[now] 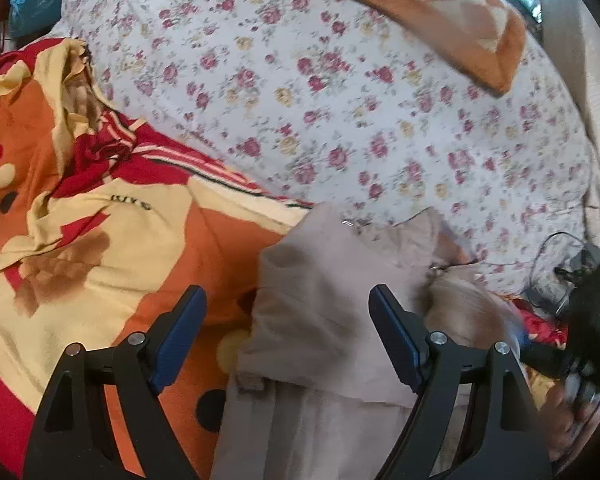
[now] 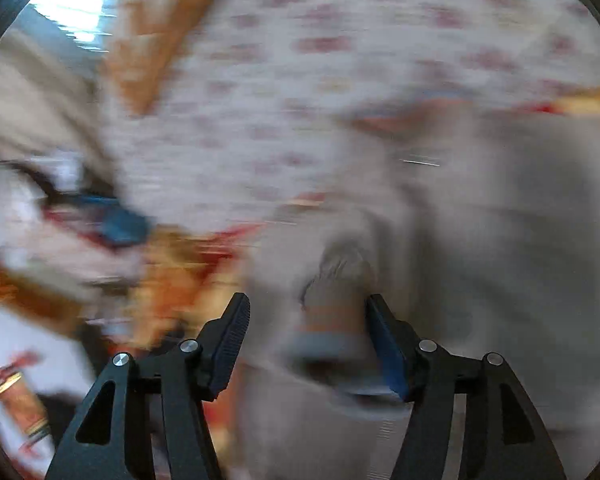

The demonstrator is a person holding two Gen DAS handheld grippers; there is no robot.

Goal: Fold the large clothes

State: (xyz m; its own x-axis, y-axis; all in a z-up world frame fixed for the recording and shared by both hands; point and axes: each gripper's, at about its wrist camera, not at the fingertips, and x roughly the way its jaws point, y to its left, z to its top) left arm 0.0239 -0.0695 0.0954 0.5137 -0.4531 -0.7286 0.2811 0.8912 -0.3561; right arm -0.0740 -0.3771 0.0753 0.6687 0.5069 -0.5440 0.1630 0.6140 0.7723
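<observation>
Left wrist view: left gripper (image 1: 287,334), black frame with blue pads, jaws spread wide and released, nothing pinched. Beneath and between the fingers lies the beige fabric garment (image 1: 324,292), bunched into a loose heap; a small metal fastener glints at its far edge. The garment rests partly on an orange, yellow and red patterned bedsheet (image 1: 99,220) that is crumpled toward the left, and just beside a white quilt printed with small pink and yellow flowers (image 1: 320,100) that fills the middle of the view. An orange and cream checked blanket (image 1: 432,12) sits at the quilt's far side. A blue plastic bag (image 1: 35,4) shows at the top left corner. At the right edge, a dark blurred shape, the right gripper (image 1: 580,344), close to the garment's right side; black cable (image 1: 556,256) loops near it. Right wrist view: heavily motion-blurred. Right gripper (image 2: 306,340) with jaws parted, not clamped; a fold of the beige garment sits between the fingers and lies against the right pad (image 2: 386,352), while the left pad stands clear of it. The garment spreads to the right and below. Flowered quilt above, checked blanket upper left, patterned sheet lower left. A blurred dark blue object at mid left; cannot tell what it is.
</observation>
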